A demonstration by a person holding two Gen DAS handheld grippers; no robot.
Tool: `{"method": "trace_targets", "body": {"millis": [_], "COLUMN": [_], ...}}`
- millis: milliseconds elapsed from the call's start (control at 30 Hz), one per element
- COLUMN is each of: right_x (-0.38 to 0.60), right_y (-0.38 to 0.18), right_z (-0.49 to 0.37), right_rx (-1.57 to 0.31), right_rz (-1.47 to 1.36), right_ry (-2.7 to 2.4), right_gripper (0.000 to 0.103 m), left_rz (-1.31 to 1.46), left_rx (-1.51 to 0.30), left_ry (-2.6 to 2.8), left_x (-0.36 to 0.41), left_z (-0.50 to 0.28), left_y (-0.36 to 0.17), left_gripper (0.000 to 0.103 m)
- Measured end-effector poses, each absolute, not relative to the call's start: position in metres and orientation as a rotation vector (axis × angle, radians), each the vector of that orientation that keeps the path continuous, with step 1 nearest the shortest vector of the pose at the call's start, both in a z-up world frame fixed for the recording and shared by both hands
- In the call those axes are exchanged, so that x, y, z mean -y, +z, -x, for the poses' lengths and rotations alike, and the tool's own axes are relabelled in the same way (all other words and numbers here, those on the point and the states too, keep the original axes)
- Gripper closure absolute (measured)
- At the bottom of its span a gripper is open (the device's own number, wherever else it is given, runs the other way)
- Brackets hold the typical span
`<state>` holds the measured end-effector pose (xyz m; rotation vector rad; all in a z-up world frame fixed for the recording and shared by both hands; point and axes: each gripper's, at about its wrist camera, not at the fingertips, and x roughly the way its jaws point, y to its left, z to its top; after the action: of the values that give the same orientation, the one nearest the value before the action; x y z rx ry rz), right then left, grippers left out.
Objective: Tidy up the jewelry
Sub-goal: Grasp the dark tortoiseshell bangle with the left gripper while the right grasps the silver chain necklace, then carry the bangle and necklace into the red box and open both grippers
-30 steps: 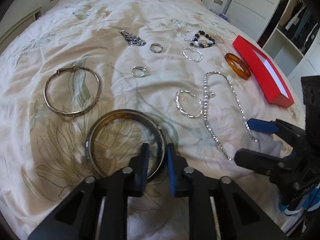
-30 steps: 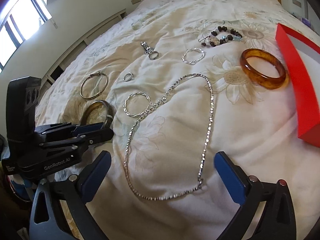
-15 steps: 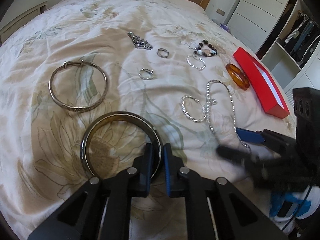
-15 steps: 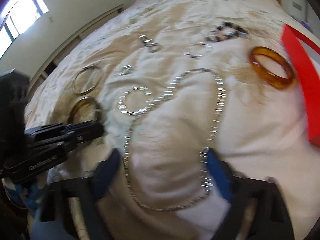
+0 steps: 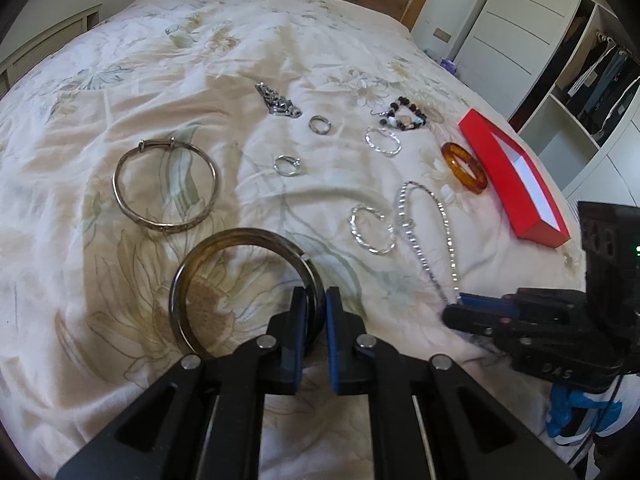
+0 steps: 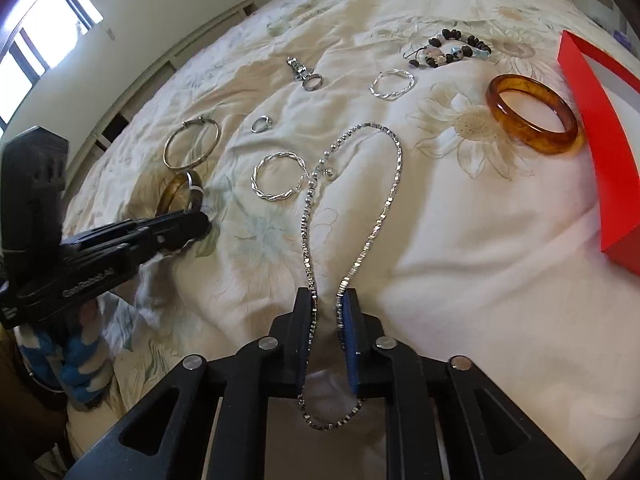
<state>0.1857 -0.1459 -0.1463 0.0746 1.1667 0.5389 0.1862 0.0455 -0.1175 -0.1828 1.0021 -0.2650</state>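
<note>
On floral cream bedspread (image 5: 120, 280), my left gripper (image 5: 313, 300) pinches dark brown bangle (image 5: 244, 280) w/ jaws just closing. My right gripper (image 6: 327, 304) just closed, grasping silver chain necklace (image 6: 394, 176).

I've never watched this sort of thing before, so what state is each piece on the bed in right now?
Dark bangle: rim clamped in left gripper.
Silver necklace: both strands pinched by right gripper, whose jaws have just been closing.
Amber bangle: lying flat, untouched.
Red box: open.
Twisted silver hoop: lying flat.
</note>
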Motion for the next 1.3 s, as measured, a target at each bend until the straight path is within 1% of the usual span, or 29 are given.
{"method": "trace_targets", "body": {"millis": [100, 167, 233, 333, 600, 900, 1100, 1300], "right_x": [0.139, 0.139, 0.142, 0.147, 0.177, 0.219, 0.255, 0.304], "right_y": [-0.152, -0.154, -0.147, -0.141, -0.124, -0.053, -0.008, 0.023], "right_z": [-0.189, -0.191, -0.186, -0.175, -0.126, -0.084, -0.074, -0.095], "right_rx": [-1.183, -1.193, -1.187, -1.192, -1.196, -1.019, -0.901, -0.815], "right_rz": [-0.038, -0.039, -0.034, -0.03, -0.087, -0.18, -0.206, -0.198], "right_ry": [0.535, 0.536, 0.545, 0.554, 0.552, 0.546, 0.505, 0.43], "right_gripper": [0.081, 0.084, 0.092, 0.099, 0.1, 0.1, 0.1, 0.1], "left_rz": [0.208, 0.219, 0.23, 0.234, 0.23, 0.218, 0.19, 0.159], "left_rx": [-1.0, -0.998, -0.994, -0.985, -0.949, -0.9, -0.883, -0.872], "left_ry": [-0.262, -0.256, -0.252, -0.248, -0.257, -0.294, -0.389, -0.519], "left_x": [-0.047, -0.047, -0.049, -0.047, -0.031, 0.004, 0.053, 0.123], "left_z": [-0.185, -0.183, -0.18, -0.172, -0.142, -0.111, -0.112, -0.146], "left_y": [-0.113, -0.11, -0.105, -0.095, -0.059, -0.016, 0.006, 0.024], "left_gripper": [0.095, 0.095, 0.096, 0.096, 0.096, 0.096, 0.096, 0.096]}}
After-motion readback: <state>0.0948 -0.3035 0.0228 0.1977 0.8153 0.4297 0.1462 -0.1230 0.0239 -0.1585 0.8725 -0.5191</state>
